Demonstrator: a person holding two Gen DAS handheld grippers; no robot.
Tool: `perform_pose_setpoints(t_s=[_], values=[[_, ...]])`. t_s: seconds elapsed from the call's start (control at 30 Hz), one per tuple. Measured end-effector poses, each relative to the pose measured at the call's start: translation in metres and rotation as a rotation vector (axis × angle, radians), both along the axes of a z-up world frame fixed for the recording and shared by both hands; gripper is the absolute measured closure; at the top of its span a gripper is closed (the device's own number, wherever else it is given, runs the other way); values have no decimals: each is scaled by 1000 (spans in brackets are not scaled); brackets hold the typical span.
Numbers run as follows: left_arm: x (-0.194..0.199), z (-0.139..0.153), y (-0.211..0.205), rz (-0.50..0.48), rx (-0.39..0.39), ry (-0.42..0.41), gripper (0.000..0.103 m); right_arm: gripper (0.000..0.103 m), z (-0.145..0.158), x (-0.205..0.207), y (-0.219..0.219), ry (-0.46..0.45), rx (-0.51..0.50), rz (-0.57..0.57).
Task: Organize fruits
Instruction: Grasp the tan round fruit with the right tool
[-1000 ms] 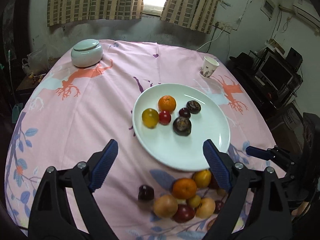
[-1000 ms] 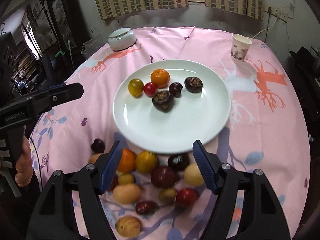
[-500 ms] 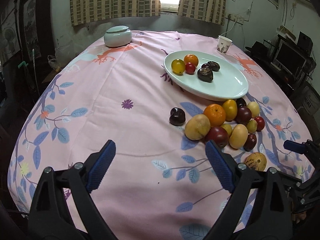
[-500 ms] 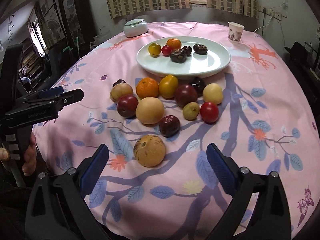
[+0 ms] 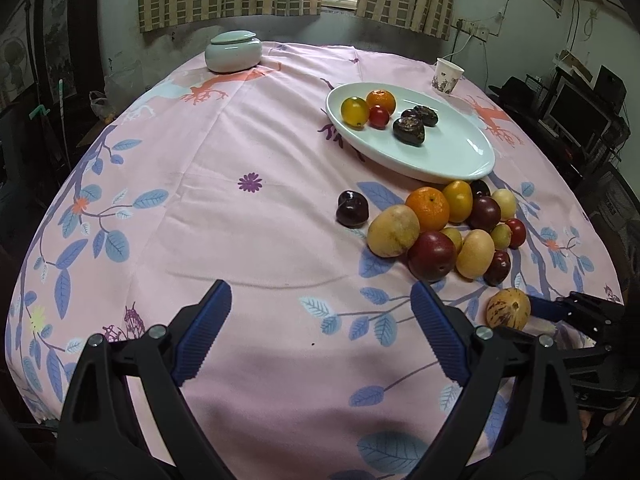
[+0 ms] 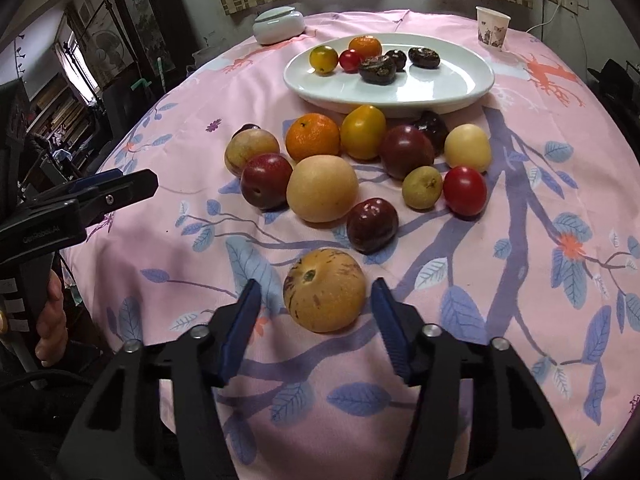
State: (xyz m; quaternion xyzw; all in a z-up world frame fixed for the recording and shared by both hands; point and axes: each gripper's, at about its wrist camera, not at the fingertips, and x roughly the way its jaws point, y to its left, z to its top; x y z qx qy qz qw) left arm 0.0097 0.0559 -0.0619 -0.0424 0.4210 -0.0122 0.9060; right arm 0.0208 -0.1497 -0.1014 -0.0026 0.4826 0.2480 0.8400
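A white plate (image 5: 452, 152) (image 6: 440, 84) holds several fruits: a yellow tomato, an orange, a red tomato and dark ones. In front of it lies a loose pile of fruit (image 5: 444, 224) (image 6: 360, 164) on the pink cloth. A speckled yellow fruit (image 6: 325, 290) (image 5: 508, 309) sits alone nearest me. My right gripper (image 6: 316, 286) straddles it, its jaws closing, with small gaps still showing at both pads. My left gripper (image 5: 320, 300) is open above bare cloth, left of the pile.
A lidded pale-green jar (image 5: 233, 51) stands at the far left of the round table and a paper cup (image 5: 447, 77) at the far right. Curtains and a window lie behind. Dark furniture and shelves surround the table. A hand (image 6: 50, 326) holds the left gripper's handle.
Both grippers pulled back from over the plate and sank toward the near edge. The right gripper first widened, then narrowed around the speckled fruit. The left has stayed open.
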Motion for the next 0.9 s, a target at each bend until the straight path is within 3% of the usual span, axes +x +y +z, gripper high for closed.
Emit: perform_pose_setpoints(t_s=[0.27,0.43,0.53,0.63,0.7,0.73,0.83,0.9], values=[[22,-4,-14,-22,33,19,10,63,7,-2,-17,-12,0,-63],[47,-31,-30,-27,152,109,10,63,4,-6,-35,21,12,-94],[62,-45,-37,-36,160,150,11,63,5,-7,-39,26,32,-93],[73,-47,-39,-57,101,157,31,63,8,-10,-41,13,45,-93],[78,-45,-45,-107,68,160,68,63,8,-10,-43,13,53,-96],[79,-44,-50,-129,55,160,76,63,8,-10,-45,15,57,-98],[82,-44,-55,-134,62,153,79,63,7,-10,-48,26,69,-104],[90,-45,-51,-135,23,170,80,63,7,-10,-47,31,73,-102]])
